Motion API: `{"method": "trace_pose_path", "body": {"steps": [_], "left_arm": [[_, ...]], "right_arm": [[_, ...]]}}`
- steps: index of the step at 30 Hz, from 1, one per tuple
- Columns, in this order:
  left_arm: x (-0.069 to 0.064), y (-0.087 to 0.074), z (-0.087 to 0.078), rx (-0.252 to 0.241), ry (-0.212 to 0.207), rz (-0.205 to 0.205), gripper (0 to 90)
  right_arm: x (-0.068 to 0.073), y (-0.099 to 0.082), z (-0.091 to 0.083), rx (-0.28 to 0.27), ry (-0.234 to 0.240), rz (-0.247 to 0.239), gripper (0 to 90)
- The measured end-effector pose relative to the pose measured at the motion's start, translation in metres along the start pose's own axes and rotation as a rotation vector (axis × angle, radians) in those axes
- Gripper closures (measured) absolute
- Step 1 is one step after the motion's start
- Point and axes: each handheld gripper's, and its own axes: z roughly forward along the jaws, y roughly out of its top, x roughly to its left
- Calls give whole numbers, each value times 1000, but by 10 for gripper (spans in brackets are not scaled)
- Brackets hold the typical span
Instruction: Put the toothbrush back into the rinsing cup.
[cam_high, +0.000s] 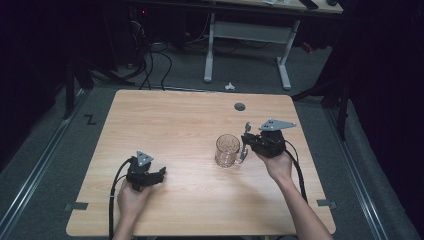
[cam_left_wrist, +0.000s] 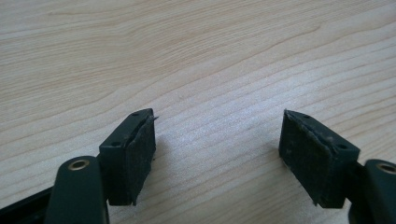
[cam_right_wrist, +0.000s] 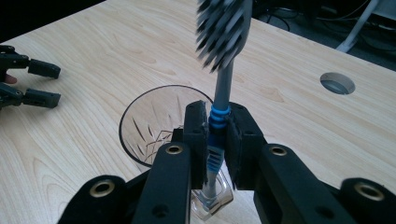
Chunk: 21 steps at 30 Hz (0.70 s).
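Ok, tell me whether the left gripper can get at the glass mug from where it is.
Probably yes: the left gripper is open and bare table lies between it and the glass mug. The right gripper, holding a toothbrush, sits at the mug's far side.

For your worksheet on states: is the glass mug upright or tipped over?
Upright. The mug stands on its base on the table, its open rim facing up.
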Motion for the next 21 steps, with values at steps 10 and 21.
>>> {"method": "trace_pose_path", "body": {"steps": [10, 21], "left_arm": [[0, 0, 0, 0, 0, 0, 277], [0, 0, 0, 0, -1, 0, 276]], "right_arm": [[-1, -6, 3, 8, 5, 14, 798], [1, -8, 11, 31, -1, 4, 798]]}}
